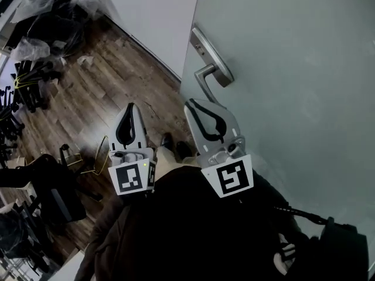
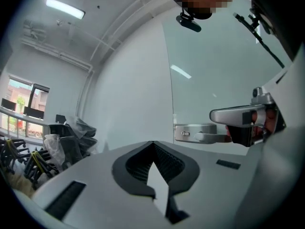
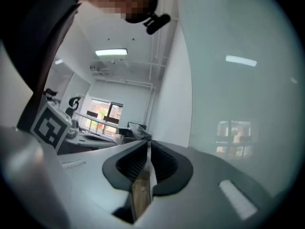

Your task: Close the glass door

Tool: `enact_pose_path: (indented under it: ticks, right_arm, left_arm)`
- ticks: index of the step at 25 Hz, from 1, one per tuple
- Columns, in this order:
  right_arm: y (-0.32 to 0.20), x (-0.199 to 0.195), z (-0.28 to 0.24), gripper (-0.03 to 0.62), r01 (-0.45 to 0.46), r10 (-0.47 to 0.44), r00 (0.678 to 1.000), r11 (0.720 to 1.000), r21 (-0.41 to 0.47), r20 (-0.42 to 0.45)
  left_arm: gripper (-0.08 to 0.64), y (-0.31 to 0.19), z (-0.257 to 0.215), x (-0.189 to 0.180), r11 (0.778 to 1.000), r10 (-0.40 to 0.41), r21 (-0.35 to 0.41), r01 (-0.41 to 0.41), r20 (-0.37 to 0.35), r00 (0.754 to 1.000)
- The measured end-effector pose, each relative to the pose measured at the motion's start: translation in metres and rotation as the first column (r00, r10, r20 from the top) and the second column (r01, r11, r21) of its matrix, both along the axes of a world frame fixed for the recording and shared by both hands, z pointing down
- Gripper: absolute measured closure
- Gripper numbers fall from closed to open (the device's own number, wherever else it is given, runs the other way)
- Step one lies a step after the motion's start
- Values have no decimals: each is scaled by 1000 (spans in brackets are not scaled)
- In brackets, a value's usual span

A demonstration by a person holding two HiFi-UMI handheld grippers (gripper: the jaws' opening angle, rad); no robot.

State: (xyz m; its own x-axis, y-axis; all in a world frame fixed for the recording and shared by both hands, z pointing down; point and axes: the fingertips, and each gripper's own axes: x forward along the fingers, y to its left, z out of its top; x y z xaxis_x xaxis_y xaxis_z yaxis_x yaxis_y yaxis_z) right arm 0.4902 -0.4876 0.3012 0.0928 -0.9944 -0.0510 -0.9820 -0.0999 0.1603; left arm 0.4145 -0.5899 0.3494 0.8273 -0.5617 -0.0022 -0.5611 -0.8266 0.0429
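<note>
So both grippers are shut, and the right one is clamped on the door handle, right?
Not quite. Both are shut, but the right gripper holds nothing: the right gripper view shows its jaws together and empty, with the door handle nowhere between them.

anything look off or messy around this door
The glass door and its lever handle look intact. The wood floor at left is messy: scraps lie loose near the wall and chairs are piled together.
</note>
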Motion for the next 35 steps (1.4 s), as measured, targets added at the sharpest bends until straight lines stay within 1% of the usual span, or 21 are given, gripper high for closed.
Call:
enact_pose_path:
  ticks: [3, 5, 6, 8, 9, 10, 12, 14, 16, 18, 25, 30, 35]
  right_arm:
    - [5, 5, -5, 570, -82, 81, 994, 997, -15, -77]
    - [5, 15, -6, 569, -144, 140, 985, 989, -32, -98]
    - [4, 19, 0, 554, -168, 162, 982, 984, -61, -98]
    - [3, 26, 19, 524, -200, 192, 979, 970, -141, -68]
    - [2, 29, 27, 523, -207, 203, 978, 962, -176, -44]
    - [1, 32, 33, 522, -212, 211, 977, 956, -201, -26]
    - [-1, 47, 41, 522, -218, 222, 975, 952, -217, -3]
    - [-1, 61, 45, 523, -215, 224, 974, 953, -212, 20]
    - [-1, 65, 47, 529, -207, 225, 972, 957, -204, 68]
    - [-1, 63, 47, 534, -193, 217, 971, 961, -200, 105]
    - [-5, 46, 47, 537, -144, 173, 975, 970, -197, 141]
    - [-6, 11, 47, 537, -67, 98, 984, 978, -196, 151]
    - [-13, -34, 42, 535, 15, 18, 988, 978, -209, 155]
  left_arm:
    - [563, -8, -2, 17, 997, 83, -4, -83, -1, 997]
    - [563, -10, 1, 19, 992, 125, -19, -125, -3, 992]
    - [563, -10, 3, 20, 990, 142, -25, -142, -3, 990]
    - [563, -6, 2, 24, 984, 174, -29, -174, -6, 985]
    - [564, -3, 0, 26, 982, 189, -28, -189, -10, 982]
    - [563, -1, -2, 30, 979, 200, -29, -200, -12, 980]
    - [563, 3, -3, 44, 979, 202, -34, -202, -2, 979]
    - [563, 3, 0, 55, 982, 188, -36, -188, 10, 982]
    - [563, 0, 1, 55, 985, 169, -38, -169, 14, 985]
    - [563, -2, 4, 49, 988, 151, -38, -150, 21, 988]
    - [563, 9, 9, 20, 997, 69, -28, -68, 35, 997]
    - [563, 17, 1, -26, 1000, -10, -12, 10, 4, 1000]
    - [563, 19, -6, -85, 997, -71, -9, 71, 9, 997]
